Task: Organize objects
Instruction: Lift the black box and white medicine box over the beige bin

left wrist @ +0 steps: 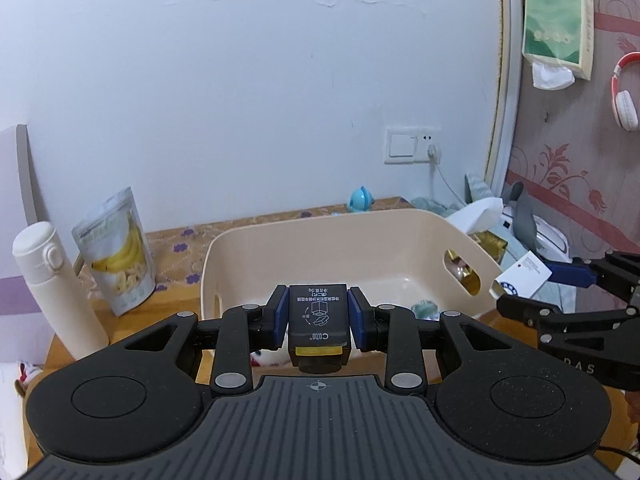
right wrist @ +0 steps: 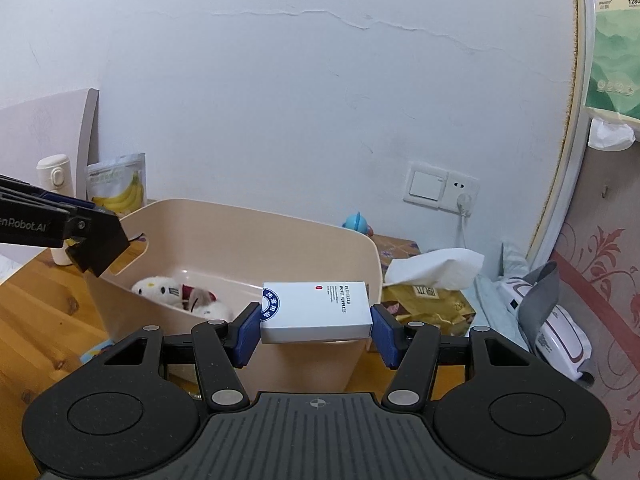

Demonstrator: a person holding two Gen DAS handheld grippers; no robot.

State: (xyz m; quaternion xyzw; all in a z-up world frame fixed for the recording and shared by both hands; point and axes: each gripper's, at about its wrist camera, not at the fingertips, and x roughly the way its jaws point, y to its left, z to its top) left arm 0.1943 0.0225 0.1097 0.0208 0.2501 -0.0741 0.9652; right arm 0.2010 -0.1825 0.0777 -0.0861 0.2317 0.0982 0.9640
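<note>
The right gripper (right wrist: 316,322) clamps a white box (right wrist: 316,310) between its 2 blue pads, over the near right rim of a beige bin (right wrist: 248,236). A white plush toy (right wrist: 180,294) lies inside the bin. The left gripper (right wrist: 96,248) reaches in from the left, holding a black object (right wrist: 102,242) over the bin's far left rim. A gold tissue pack (right wrist: 428,300) sits right of the bin.

cracked white wall (left wrist: 240,80) | wooden table (right wrist: 32,320) | possibly patterned wallpaper (left wrist: 560,168)

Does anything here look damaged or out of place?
Yes: a long crack runs across the white wall's paint, above the beige bin. Otherwise nothing is spilled; both tongs grip their boxes squarely.
</note>
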